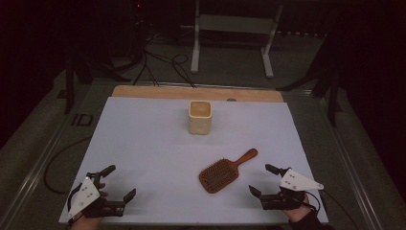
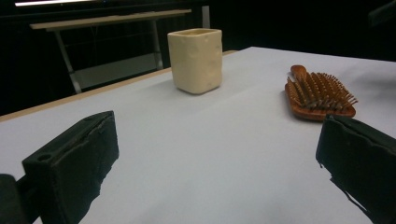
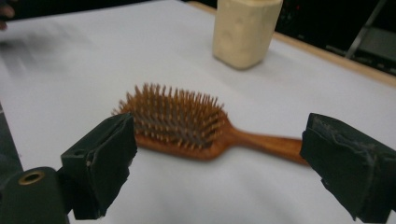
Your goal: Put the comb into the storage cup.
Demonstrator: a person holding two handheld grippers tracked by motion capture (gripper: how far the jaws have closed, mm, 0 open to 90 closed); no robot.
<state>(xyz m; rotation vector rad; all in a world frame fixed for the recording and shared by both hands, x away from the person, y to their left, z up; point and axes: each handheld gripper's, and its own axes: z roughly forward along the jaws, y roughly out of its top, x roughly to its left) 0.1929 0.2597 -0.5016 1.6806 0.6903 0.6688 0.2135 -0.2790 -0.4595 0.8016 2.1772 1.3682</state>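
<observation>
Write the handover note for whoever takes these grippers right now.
Left gripper: open, empty, at the near left of the white table.
Right gripper: open, empty, near right, facing the hairbrush but not touching it.
Hairbrush: lies flat, bristles up, handle pointing away to the right.
Cream cup: upright at the far centre, apart from the brush.
Done: nothing gripped yet.
Left: probably grip the brush, likely with the right gripper.

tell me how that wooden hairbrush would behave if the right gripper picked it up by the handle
The hairbrush looks like solid wood, so probably stiff. Its paddle head is much wider than the handle, so held by the handle it may droop head-down. It lies flat, bristles up, so a push would likely slide it. The right gripper is open beside it.
</observation>
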